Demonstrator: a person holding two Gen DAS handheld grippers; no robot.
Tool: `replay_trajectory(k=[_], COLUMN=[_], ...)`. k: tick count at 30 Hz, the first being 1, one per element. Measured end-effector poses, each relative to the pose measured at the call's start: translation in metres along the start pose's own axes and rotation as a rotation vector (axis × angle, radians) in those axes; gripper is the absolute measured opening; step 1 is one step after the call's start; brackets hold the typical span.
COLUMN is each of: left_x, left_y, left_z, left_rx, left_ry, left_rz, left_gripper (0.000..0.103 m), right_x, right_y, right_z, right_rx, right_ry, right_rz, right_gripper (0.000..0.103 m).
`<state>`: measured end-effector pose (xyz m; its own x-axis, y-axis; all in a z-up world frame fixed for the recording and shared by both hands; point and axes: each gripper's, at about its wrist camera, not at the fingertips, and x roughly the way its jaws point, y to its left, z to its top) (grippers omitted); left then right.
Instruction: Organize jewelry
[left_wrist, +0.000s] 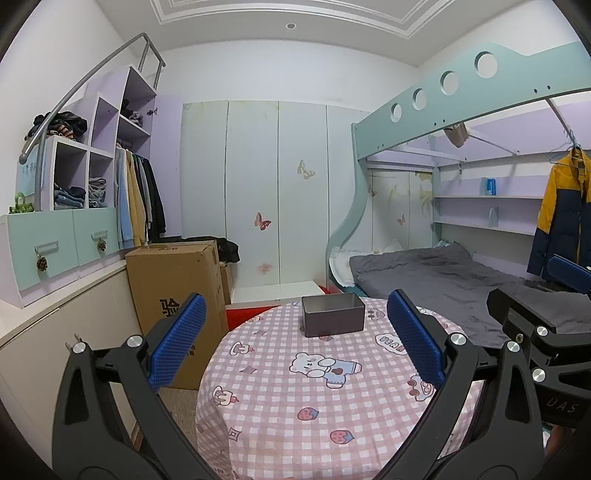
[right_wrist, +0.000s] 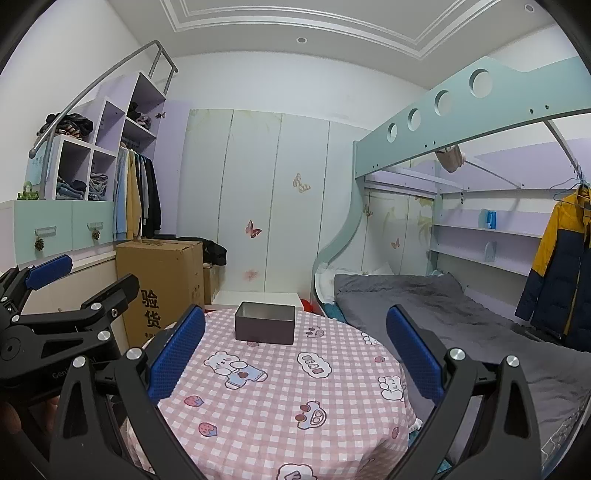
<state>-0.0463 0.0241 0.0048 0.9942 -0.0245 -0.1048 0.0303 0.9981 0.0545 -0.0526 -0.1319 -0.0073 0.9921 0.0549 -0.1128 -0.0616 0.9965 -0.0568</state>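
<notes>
The bed (left_wrist: 443, 273) with its grey cover lies to my right, the cardboard box (left_wrist: 177, 280) to my left. Between them stands my round counter (left_wrist: 295, 406) under a pink checked cloth. Toward its far edge sits the grey tin (left_wrist: 333, 315), open top up, its long axis running left to right across my view. My left tool (left_wrist: 295, 343) and right tool (right_wrist: 295, 354) hover above the near side, fingers spread wide apart, gripping nothing.
</notes>
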Motion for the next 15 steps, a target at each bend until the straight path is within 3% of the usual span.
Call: replay_trajectory(k=[15], left_x=[0.032], left_y=[-0.007], left_z=[-0.012], left_rx=[0.016], left_ry=[0.053], left_rz=[0.008], left_gripper=[0.096], right_x=[0.031], right_y=[-0.004], right_z=[-0.013], right_rx=[0.009], right_ry=[0.061], right_rz=[-0.007], right_gripper=[0.095])
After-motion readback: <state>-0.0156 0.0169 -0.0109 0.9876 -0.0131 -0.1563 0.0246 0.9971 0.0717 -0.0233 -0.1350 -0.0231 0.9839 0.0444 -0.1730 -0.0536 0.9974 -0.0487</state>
